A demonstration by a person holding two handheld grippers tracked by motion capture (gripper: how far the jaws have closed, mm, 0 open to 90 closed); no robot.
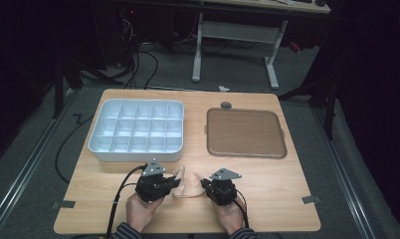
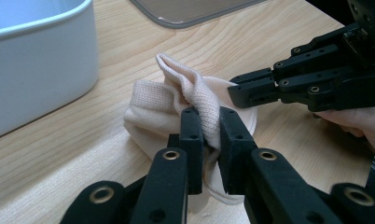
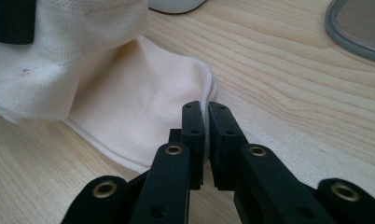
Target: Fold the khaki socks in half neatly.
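Note:
A pale pink sock lies bunched on the wooden table near its front edge, between both grippers. My left gripper comes at it from the left, and in the left gripper view its jaws are shut on a raised fold of the sock. My right gripper reaches in from the right. In the right gripper view it is shut on the thin edge of the sock. The right gripper also shows in the left gripper view, pinching the sock's far side.
A white tray with several compartments stands at the back left, close behind the left gripper. A brown flat lid with a grey rim lies at the back right. Tape marks sit near the table's front corners.

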